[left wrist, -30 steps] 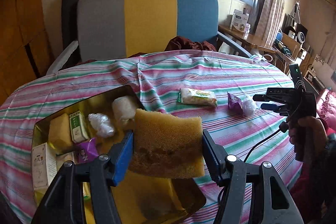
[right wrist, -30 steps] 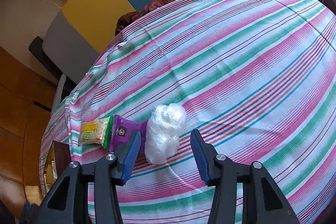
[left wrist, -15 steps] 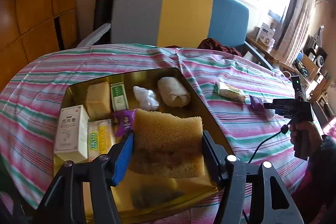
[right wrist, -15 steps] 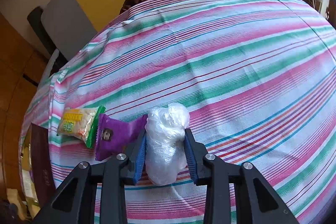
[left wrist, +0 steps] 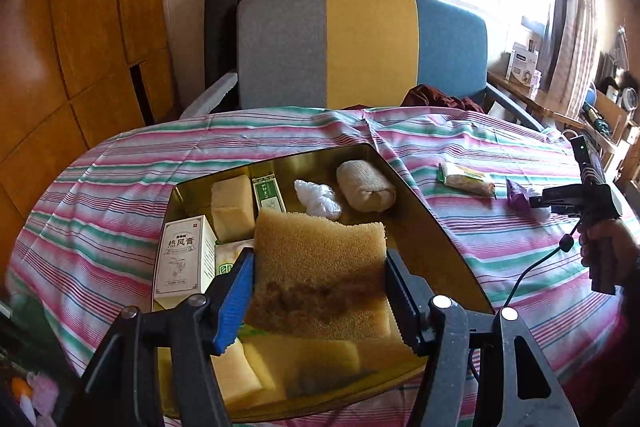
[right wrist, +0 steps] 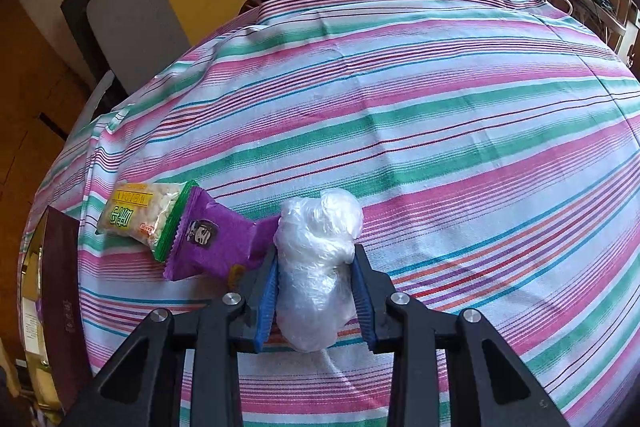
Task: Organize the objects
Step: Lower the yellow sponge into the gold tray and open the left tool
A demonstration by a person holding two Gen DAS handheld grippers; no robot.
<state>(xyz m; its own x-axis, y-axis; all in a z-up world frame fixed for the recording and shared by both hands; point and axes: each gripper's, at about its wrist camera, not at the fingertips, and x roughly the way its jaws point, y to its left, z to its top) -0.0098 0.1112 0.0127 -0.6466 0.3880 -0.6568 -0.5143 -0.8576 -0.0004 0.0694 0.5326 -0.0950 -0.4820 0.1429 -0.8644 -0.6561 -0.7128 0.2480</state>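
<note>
My left gripper (left wrist: 320, 259) is shut on a tan sponge (left wrist: 320, 267) with a brown stain, held over the gold tin box (left wrist: 436, 227). The box holds a white carton (left wrist: 184, 259), a beige block (left wrist: 232, 211), a green-labelled pack (left wrist: 269, 193), a white plastic wad (left wrist: 318, 199) and a cloth roll (left wrist: 366, 185). My right gripper (right wrist: 315, 259) is shut on a crumpled clear plastic bundle (right wrist: 320, 259) lying on the striped tablecloth (right wrist: 440, 127). A purple snack packet (right wrist: 212, 247) touches the bundle's left side, with a green-edged snack pack (right wrist: 140, 215) beyond it.
A grey, yellow and blue chair (left wrist: 360, 47) stands behind the table, with a dark red cloth (left wrist: 436, 99) on its seat. A hand (left wrist: 608, 239) holds the right gripper at the far right. Shelves and boxes line the window side (left wrist: 524, 63).
My left gripper carried the sponge leftward until it hung over the tin box. My right gripper came down around the plastic bundle and its jaws closed onto it.
</note>
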